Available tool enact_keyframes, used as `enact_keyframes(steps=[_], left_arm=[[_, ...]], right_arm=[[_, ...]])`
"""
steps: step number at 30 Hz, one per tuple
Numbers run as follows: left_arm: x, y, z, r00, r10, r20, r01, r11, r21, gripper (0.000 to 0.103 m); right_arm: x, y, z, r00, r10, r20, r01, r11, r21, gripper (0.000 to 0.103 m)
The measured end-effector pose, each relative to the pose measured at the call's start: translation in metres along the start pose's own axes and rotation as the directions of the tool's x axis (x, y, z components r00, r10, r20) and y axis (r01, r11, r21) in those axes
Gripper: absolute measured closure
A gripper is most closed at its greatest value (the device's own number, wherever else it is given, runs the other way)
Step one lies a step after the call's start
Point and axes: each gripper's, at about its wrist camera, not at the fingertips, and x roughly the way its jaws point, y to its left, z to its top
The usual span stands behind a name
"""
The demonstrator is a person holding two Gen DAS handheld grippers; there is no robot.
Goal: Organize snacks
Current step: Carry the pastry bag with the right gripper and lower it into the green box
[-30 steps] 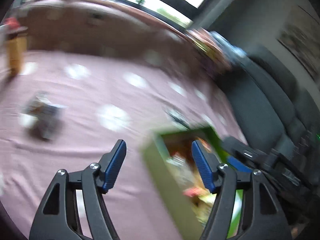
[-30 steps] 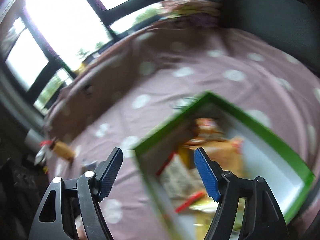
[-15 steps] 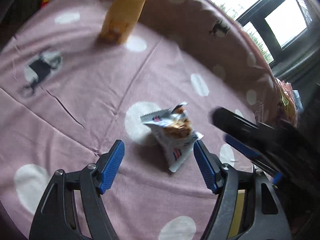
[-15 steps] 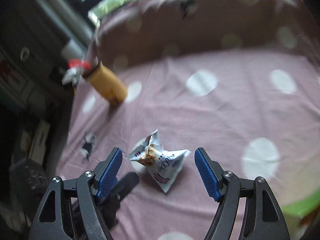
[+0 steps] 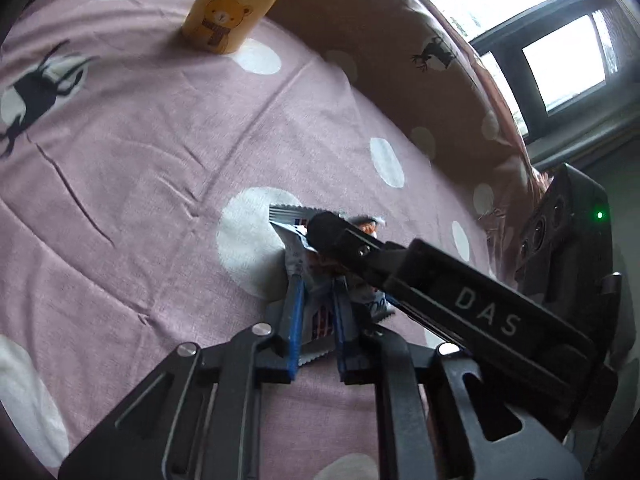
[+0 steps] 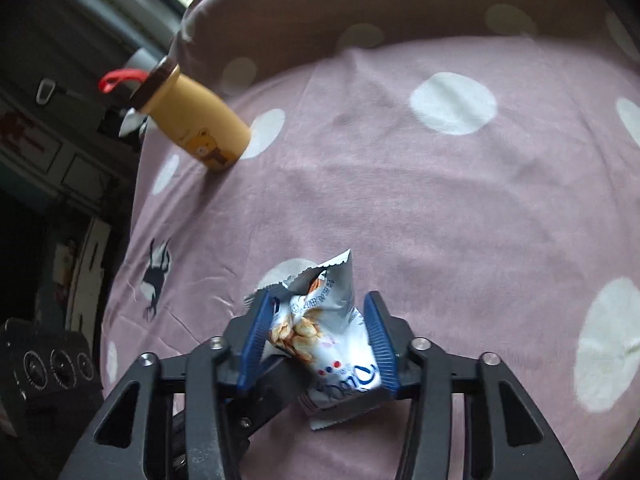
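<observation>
The white snack packet [image 6: 320, 332] lies on the dotted pink tablecloth [image 6: 400, 200], pinched by both tools: the left gripper [image 5: 316, 312] is clamped narrow on one end, while the right gripper [image 6: 318, 344] is closing on its crumpled middle. Lifting it well probably means raising both together, gently, so the open top stays up and nothing spills.

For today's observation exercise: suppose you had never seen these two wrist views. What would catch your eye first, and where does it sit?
First, the crumpled white foil snack packet low in the middle, on the pink white-dotted cloth, gripped from both sides: the left hand-held gripper is shut on one end, and the right hand-held gripper is closing around its body. Next, the yellow bear-print bottle standing far off by the cloth's edge.
</observation>
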Motion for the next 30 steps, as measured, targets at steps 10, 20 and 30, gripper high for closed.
enact_keyframes(steps=[10, 20, 30], left_arm=[[-0.065, -0.093, -0.056, 0.985, -0.174, 0.008, 0.165, 0.945, 0.284, 0.102], [-0.07, -0.193, -0.176, 0.877, -0.397, -0.271, 0.481, 0.726, 0.492, 0.1], [-0.055, -0.21, -0.213, 0.924, -0.246, -0.294, 0.378, 0.707, 0.597, 0.035]], right_arm=[[-0.145, 0.001, -0.064, 0.957, -0.106, 0.271, 0.079, 0.991, 0.107, 0.068], [-0.283, -0.063, -0.184, 0.807, -0.369, 0.462, 0.18, 0.897, 0.403, 0.068], [-0.294, -0.106, -0.214, 0.779, -0.49, 0.392, 0.224, 0.8, 0.557, 0.05]])
